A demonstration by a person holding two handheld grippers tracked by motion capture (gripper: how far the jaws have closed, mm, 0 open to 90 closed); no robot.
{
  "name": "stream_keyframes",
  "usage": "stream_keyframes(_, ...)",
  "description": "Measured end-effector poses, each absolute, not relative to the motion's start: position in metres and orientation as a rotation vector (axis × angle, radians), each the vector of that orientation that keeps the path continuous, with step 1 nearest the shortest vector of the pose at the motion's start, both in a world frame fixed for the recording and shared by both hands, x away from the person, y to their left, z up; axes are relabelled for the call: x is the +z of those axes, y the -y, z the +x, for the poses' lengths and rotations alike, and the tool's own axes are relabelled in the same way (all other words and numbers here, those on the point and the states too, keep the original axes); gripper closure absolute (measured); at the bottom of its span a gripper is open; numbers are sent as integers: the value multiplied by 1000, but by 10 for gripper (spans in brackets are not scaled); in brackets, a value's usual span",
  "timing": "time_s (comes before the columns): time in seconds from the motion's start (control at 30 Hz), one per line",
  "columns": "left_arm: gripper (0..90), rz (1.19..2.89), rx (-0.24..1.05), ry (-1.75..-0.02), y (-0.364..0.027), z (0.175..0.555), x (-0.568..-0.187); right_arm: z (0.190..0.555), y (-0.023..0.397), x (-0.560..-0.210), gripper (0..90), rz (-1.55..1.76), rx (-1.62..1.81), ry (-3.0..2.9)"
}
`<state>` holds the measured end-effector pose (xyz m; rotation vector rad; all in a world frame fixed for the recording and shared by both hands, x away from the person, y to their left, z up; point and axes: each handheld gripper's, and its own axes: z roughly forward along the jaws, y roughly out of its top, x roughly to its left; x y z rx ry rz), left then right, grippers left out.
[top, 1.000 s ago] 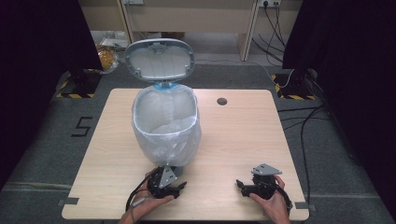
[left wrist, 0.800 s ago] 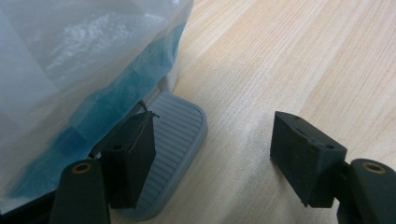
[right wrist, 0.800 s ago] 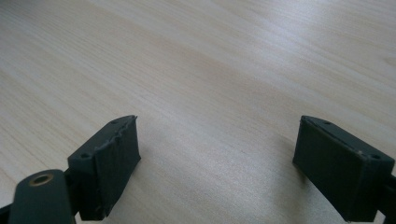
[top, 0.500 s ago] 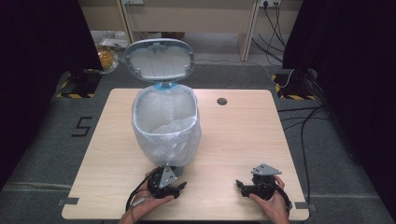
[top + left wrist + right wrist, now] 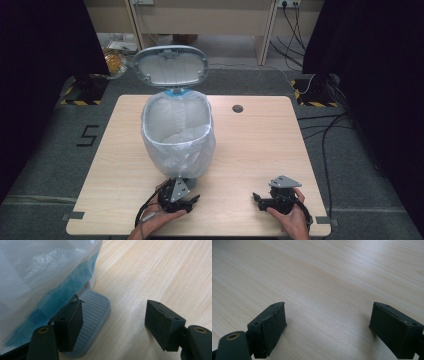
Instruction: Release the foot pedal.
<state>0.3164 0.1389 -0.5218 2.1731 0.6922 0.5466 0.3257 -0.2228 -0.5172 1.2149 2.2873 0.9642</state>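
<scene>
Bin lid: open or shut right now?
Open. The lid stands raised behind the pedal bin, showing the liner's mouth; one left gripper jaw rests over the pedal.

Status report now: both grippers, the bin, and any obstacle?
Left gripper open, one jaw on pedal. Right gripper open, over bare table. Pedal bin lid up. No obstacle.

No visible change, apparently.

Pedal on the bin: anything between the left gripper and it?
Nothing visible. The left gripper is open at the grey pedal, one of its fingers over the ribbed surface; the bin liner hangs just beside it.
</scene>
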Motion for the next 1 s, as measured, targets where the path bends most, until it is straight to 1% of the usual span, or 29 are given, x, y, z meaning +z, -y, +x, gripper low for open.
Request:
stream_keyframes(0.37,286,2104,549,-703,-141,313,-513,326,223,-517,134,1215,964,-2287)
stream_keyframes(0.5,281,2084,503,-716,-144,315,-509,326,223,-517,131,1219,964,-2286)
stream_keyframes(0.7,267,2109,471,-707,-148,311,-506,326,223,-517,131,1219,964,-2285)
stream_keyframes(1.0,259,2076,471,-749,-169,300,-502,326,223,-517,131,1219,963,-2286)
